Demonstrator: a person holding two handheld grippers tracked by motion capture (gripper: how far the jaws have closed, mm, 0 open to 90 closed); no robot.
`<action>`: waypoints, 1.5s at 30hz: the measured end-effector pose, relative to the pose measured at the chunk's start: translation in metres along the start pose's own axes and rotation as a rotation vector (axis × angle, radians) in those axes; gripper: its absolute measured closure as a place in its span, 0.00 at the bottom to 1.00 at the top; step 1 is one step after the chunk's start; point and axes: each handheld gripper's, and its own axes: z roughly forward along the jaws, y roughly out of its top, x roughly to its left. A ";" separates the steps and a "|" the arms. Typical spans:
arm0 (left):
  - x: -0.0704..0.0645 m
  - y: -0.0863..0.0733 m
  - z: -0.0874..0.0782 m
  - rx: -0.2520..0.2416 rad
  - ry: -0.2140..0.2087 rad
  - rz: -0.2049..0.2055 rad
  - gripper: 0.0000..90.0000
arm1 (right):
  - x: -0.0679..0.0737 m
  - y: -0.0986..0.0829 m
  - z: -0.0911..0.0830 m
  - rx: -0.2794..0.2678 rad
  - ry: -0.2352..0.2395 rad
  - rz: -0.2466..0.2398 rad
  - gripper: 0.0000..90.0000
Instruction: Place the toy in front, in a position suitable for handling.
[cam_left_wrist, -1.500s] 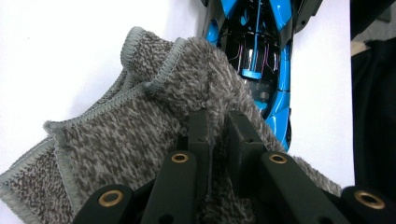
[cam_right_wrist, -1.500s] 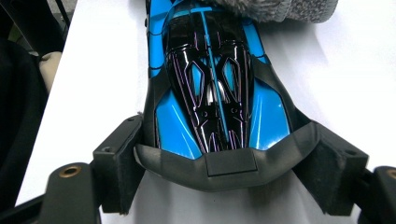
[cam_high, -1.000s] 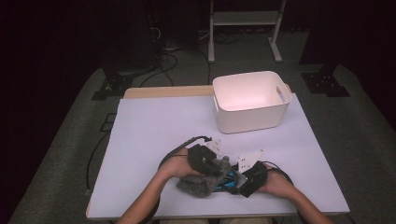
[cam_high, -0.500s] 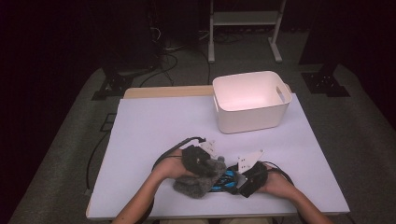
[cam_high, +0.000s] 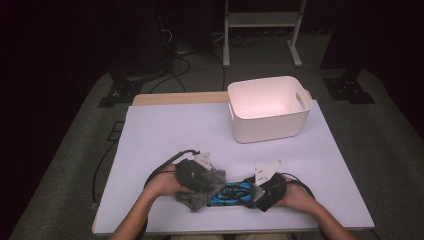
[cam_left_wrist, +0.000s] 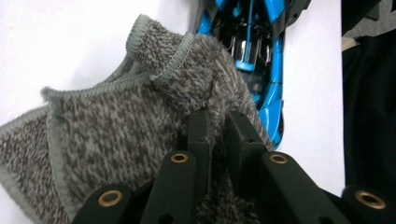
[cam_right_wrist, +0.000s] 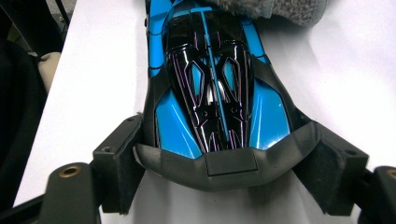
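A blue and black toy car (cam_high: 231, 194) (cam_right_wrist: 212, 88) lies on the white table near its front edge. My right gripper (cam_high: 257, 193) (cam_right_wrist: 219, 175) is shut on the car's rear wing, one jaw on each side. A fuzzy grey cloth (cam_high: 202, 187) (cam_left_wrist: 116, 126) lies bunched over the car's (cam_left_wrist: 261, 60) left end. My left gripper (cam_high: 196, 176) (cam_left_wrist: 218, 122) is shut on a fold of that cloth, pressing it against the car. Both hands hold the grippers low at the table's front.
A white plastic bin (cam_high: 267, 107) with handle cut-outs stands at the back right of the table (cam_high: 165, 132). A wooden strip (cam_high: 175, 98) runs along the far edge. Cables trail from both grippers. Dark floor and a metal stand lie beyond.
The left gripper and cloth have shifted slightly left and down along the car. The right gripper and car have stayed put.
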 end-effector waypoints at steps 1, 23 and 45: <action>-0.001 0.003 0.001 -0.009 -0.012 0.006 0.90 | 0.000 0.000 0.000 0.000 0.000 0.000 0.25; -0.013 0.026 0.016 0.033 -0.016 0.069 0.89 | -0.009 0.017 -0.013 0.014 0.043 0.150 0.21; -0.007 0.024 0.003 -0.014 -0.001 0.034 0.89 | -0.027 0.015 -0.006 0.008 0.147 0.272 0.38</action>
